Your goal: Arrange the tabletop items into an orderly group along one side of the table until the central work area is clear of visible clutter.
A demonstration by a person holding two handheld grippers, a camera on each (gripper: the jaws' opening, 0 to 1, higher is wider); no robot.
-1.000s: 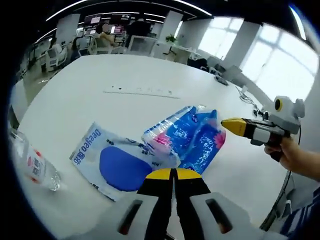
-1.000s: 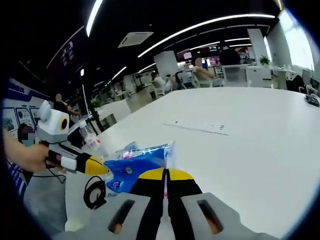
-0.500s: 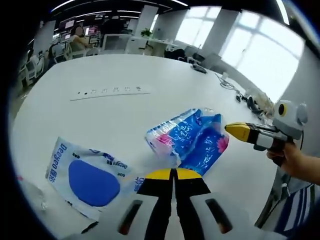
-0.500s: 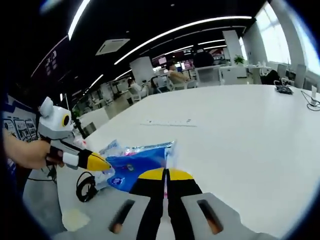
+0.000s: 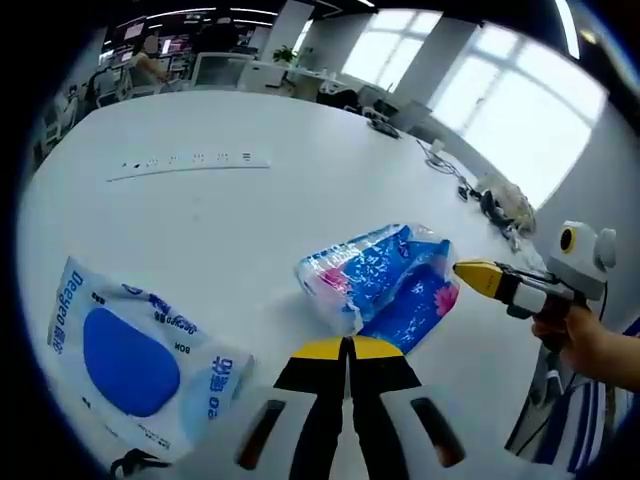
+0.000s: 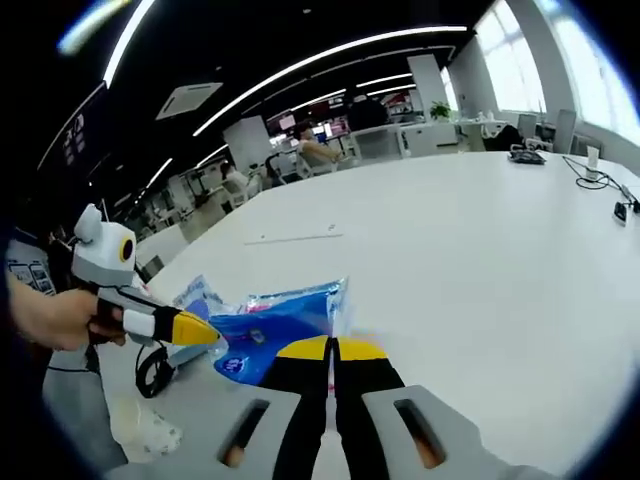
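**Closing on the blue tissue pack from two sides**

Rising from 6 o'clock in the left gripper view, the left gripper [image 5: 348, 348] has its yellow-tipped jaws pressed together with nothing between them. Just past the tips, toward 12 to 1 o'clock, lies the blue tissue pack [image 5: 378, 278], a crinkled plastic wrap with pink marks, flat on the white table [image 5: 250, 210]. The pack is close to the tips, but contact cannot be told. At 3 o'clock the right gripper [image 5: 478, 276] comes in, held by a hand [image 5: 590, 345]; its yellow tip sits right at the pack's far edge, and whether its jaws are apart cannot be told from this side. At 8 o'clock lies a white pouch with a blue oval [image 5: 130, 358], apart from the tissue pack. Farther out at 11 o'clock a white power strip [image 5: 190, 163] lies on the table, and cables [image 5: 500, 205] sit near the table's edge at 2 o'clock.

In the right gripper view, the right gripper [image 6: 330, 350] shows its jaws together, holding nothing. The blue tissue pack [image 6: 275, 325] lies just beyond the tips at 10 to 11 o'clock. The left gripper [image 6: 195, 330] reaches in from 9 o'clock, held by a hand [image 6: 55, 318], its yellow tip at the pack's edge. The white table [image 6: 480, 260] stretches away toward 1 o'clock, with office desks and seated people far behind.
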